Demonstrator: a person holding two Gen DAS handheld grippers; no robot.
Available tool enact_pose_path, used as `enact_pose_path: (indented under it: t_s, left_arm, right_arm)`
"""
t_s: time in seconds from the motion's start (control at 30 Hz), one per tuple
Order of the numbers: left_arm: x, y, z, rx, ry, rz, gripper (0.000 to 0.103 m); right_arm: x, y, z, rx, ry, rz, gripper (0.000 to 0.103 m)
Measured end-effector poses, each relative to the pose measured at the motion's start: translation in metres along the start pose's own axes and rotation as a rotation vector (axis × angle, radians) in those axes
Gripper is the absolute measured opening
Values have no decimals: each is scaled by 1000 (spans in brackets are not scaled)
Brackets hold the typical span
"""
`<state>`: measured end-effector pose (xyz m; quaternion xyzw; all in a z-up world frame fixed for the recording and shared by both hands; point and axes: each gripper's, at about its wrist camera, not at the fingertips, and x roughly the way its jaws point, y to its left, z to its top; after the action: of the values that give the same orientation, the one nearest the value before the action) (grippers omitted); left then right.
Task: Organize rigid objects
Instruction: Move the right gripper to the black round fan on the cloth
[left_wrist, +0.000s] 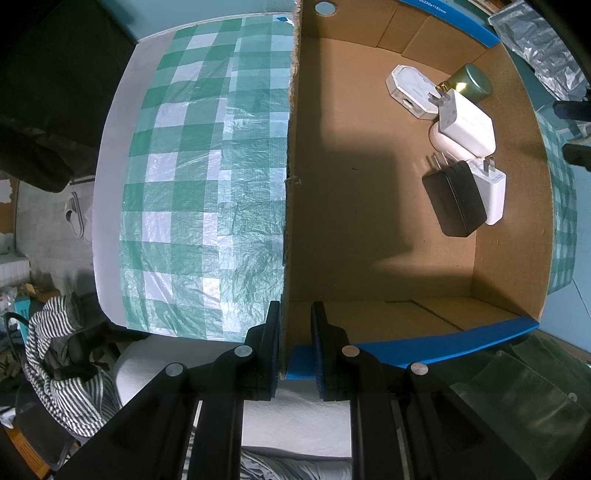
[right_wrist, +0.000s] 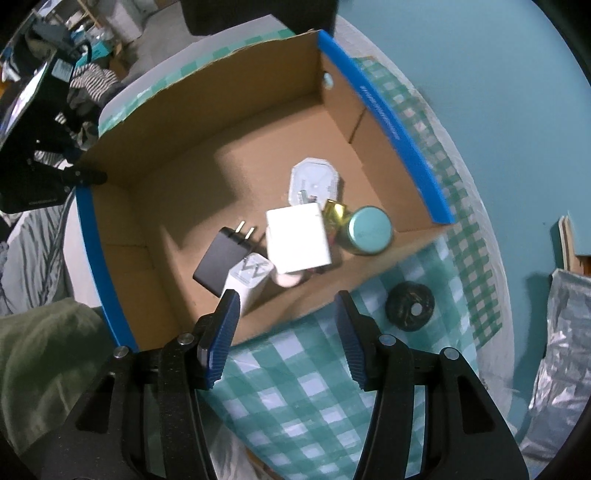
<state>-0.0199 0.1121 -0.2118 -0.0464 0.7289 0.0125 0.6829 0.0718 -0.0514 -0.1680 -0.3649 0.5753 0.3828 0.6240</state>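
now steady the cardboard box (left_wrist: 369, 221) with the left gripper (left_wrist: 295, 343), whose jaws straddle the near corner of the box wall, one finger outside and one inside, with a gap showing on the inner side; can't tell whether they truly pinch. keep that hold low and still so the box doesn't slide on the checked tablecloth (left_wrist: 207, 184).

meanwhile bring the right gripper (right_wrist: 286, 325), spread wide and empty, toward the one loose piece outside the box: the black round disc (right_wrist: 409, 305), lying on the cloth just ahead and to the right of the right finger, close beside the box's outer wall. swing right, drop straight down over it, and close across its width; looks flat and low, so get the pads right to the cloth before squeezing.

already gathered ahead of the right gripper, inside the box: black charger (right_wrist: 221, 258), small white charger (right_wrist: 248, 281), large white adapter (right_wrist: 298, 238), octagonal white case (right_wrist: 313, 181), teal-lidded jar (right_wrist: 369, 230). aim the drop at the bare floor to the left of that cluster, clearing the wall first.
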Motion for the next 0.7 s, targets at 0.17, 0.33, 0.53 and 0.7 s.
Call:
enact_pose_path:
  t_s: [0.17, 0.33, 0.53, 0.7]
  left_arm:
    - [0, 0, 0, -1, 2, 2, 15]
    - [0, 1, -1, -6, 0, -1, 15]
    - [0, 2, -1, -7, 1, -2, 15]
    - [0, 2, -1, -9, 2, -2, 15]
  right_arm:
    - [-10, -17, -11, 54, -18, -11, 69]
    - [-14, -49, -22, 159, -28, -14, 70]
    - [2, -93, -33, 319, 10, -9, 73]
    - [31, -128, -39, 465, 55, 22, 73]
